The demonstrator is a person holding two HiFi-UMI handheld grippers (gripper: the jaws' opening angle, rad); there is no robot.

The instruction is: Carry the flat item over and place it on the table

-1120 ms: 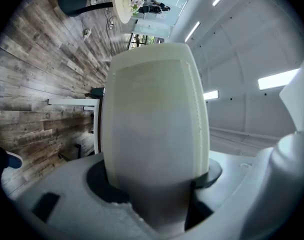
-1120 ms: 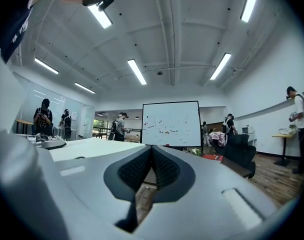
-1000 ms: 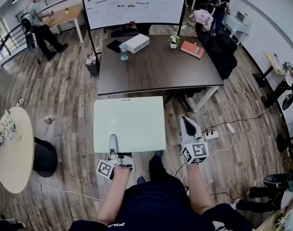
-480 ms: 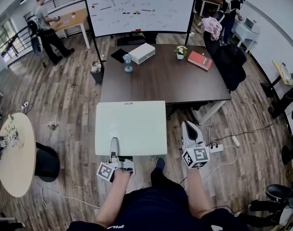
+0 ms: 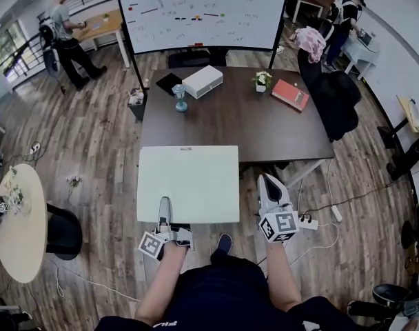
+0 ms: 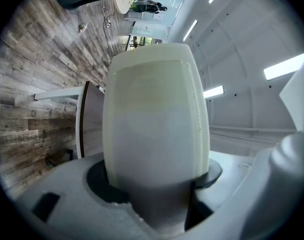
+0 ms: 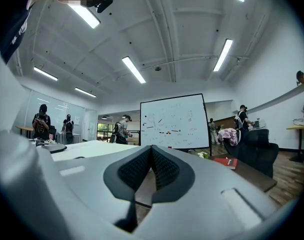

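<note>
From the head view, the flat board (image 5: 189, 183) hangs level at centre. Its 12 o'clock edge just overlaps the near edge of the dark worktop (image 5: 237, 126), and the rest is over the wooden floor (image 5: 99, 143). The left gripper (image 5: 163, 209) is clamped on the board's 6 o'clock edge, with one jaw lying on top. The right gripper (image 5: 267, 183) is at the board's 4 o'clock, just beside it and not touching. Only the right gripper view shows that gripper's dark pads pressed together on nothing, with the whiteboard (image 7: 174, 121) at 12 o'clock and a red book (image 7: 227, 162) at 3 o'clock. The left gripper view is almost filled by one broad pale jaw, with floor planks and a worktop edge at 9 o'clock. The board itself cannot be picked out there.
</note>
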